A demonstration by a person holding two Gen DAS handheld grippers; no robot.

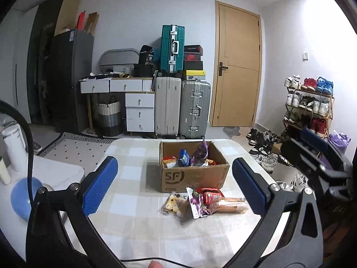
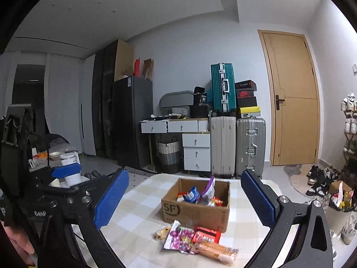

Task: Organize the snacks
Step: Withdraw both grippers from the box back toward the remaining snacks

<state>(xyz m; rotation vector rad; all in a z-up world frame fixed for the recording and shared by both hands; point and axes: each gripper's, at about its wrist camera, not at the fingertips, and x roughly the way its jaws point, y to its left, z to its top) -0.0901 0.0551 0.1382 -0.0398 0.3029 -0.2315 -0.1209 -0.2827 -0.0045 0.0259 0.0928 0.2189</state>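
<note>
A brown cardboard box (image 1: 194, 174) marked SF stands on the checked table (image 1: 133, 192) and holds several snack packets (image 1: 189, 158). In front of it lies a small pile: a purple packet (image 1: 196, 203), a red packet (image 1: 210, 195), an orange biscuit pack (image 1: 231, 205) and a clear yellow-biscuit pack (image 1: 173, 204). My left gripper (image 1: 175, 186) is open and empty, above the table in front of the pile. My right gripper (image 2: 185, 201) is open and empty, also short of the pile (image 2: 196, 240) and the box (image 2: 196, 210). The right gripper also shows at the right edge of the left wrist view (image 1: 316, 156).
Behind the table stand suitcases (image 1: 181, 107), a white drawer unit (image 1: 139, 111), a woven basket (image 1: 109, 118) and a wooden door (image 1: 236, 67). A shoe rack (image 1: 309, 105) and loose shoes (image 1: 263, 147) are on the right. A white bottle (image 1: 13, 147) and a blue ball (image 1: 23, 197) are left.
</note>
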